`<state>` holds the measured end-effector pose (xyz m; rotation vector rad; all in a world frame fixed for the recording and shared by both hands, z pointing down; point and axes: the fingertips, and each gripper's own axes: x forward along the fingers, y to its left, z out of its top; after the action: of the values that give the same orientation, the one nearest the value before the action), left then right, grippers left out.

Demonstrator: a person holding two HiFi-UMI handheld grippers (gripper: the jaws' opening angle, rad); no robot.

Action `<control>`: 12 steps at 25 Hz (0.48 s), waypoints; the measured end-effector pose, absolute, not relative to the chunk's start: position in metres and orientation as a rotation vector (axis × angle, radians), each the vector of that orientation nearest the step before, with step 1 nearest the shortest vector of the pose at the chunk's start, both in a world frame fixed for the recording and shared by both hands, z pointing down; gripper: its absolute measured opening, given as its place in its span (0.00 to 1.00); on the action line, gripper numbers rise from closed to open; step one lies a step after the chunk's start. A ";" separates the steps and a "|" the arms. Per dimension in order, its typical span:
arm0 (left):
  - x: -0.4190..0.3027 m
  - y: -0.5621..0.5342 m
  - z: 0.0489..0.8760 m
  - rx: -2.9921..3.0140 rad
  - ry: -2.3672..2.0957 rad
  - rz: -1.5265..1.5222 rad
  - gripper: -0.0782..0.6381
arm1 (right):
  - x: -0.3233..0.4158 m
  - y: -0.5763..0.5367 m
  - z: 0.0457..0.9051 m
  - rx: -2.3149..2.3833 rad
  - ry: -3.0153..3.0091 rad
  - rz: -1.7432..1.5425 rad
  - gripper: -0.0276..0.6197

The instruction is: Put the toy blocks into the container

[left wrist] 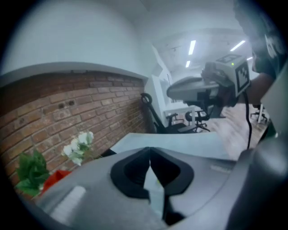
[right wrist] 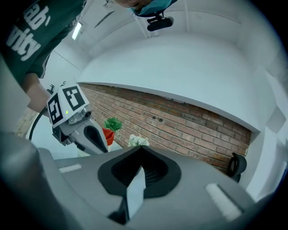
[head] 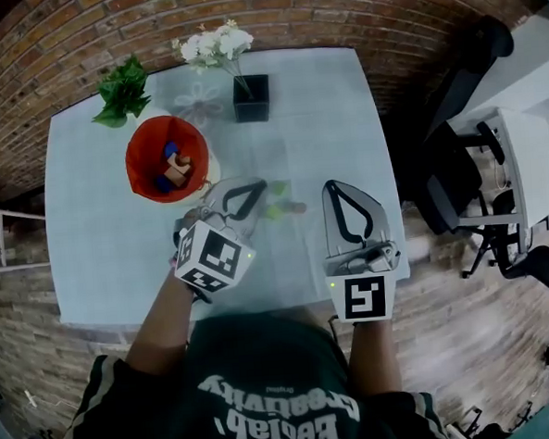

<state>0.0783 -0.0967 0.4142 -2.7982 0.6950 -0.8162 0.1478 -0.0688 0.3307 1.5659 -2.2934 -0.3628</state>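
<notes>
1. The red container (head: 146, 143) stands on the left part of the bench (head: 101, 262), toward its far side. It holds toy blocks (head: 173, 166) in blue and wood colours.
2. A few loose blocks (head: 280, 208), green ones and a wooden one, lie on the bench to the right of the container, between the tips of the two grippers.
3. The left gripper (head: 257, 187) is just near and right of the container. Its fingers are closed together with nothing between them.
4. The right gripper (head: 334, 188) is over the near right part of the bench, apart from the left one. Its fingers also meet at the tip and hold nothing.
5. Along the far edge, by the brick wall (head: 355, 14), stand a green plant (head: 123, 89) and white flowers (head: 213, 46) in a black square vase (head: 251, 99).
</notes>
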 end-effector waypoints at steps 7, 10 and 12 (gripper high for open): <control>0.095 -0.076 0.549 -2.901 0.510 -1.312 0.37 | 0.168 -0.061 0.343 1.583 -2.283 -0.326 0.05; 0.101 -0.071 0.591 -2.908 0.493 -1.461 0.40 | 0.178 -0.057 0.349 1.580 -2.263 -0.308 0.05; 0.103 -0.069 0.614 -2.899 0.492 -1.547 0.40 | 0.186 -0.055 0.353 1.581 -2.247 -0.303 0.05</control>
<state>0.1033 -0.0691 0.6138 -2.8992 0.4919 -1.5468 0.1861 -0.0552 0.3527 1.5807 -2.2465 -0.3031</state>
